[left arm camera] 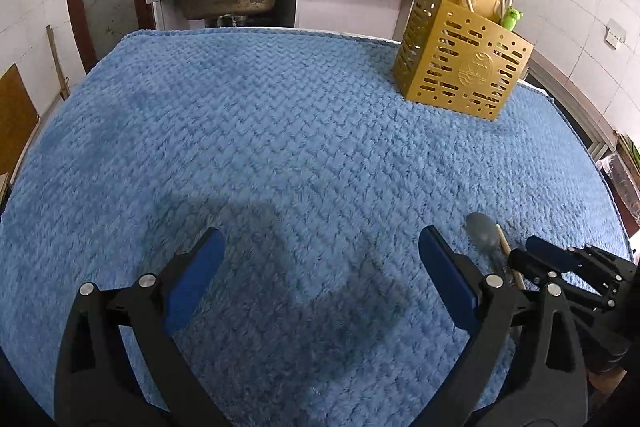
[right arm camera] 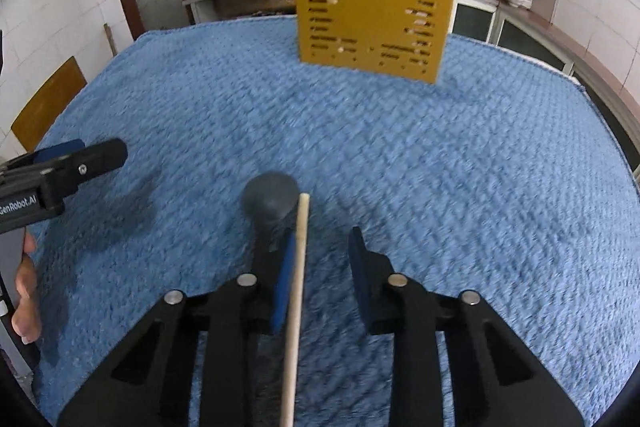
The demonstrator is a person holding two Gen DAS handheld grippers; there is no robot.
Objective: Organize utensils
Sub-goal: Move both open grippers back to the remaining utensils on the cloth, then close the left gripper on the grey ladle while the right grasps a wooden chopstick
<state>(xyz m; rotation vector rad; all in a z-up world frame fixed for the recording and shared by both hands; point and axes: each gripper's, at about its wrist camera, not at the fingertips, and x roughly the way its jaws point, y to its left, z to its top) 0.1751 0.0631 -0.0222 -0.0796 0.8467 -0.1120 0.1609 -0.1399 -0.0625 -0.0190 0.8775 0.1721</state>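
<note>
Even, fairly bright indoor light. Soft shadows on blue cloth (left arm camera: 280, 131) beneath grippers. Right wrist view motion-blurred; left sharper. Strong fisheye bending, dark vignette corners.

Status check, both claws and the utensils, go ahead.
Left claw open, empty. Right claw open around wooden stick, beside grey spoon. Gold holder ahead, path clear.

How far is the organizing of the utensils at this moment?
Done: several utensils already stand in the yellow holder. In hand: the right gripper is open around a wooden stick and a grey spoon on the blue cloth; a grasp is not visible. The left gripper is open and empty. Left: putting these two into the holder.
</note>
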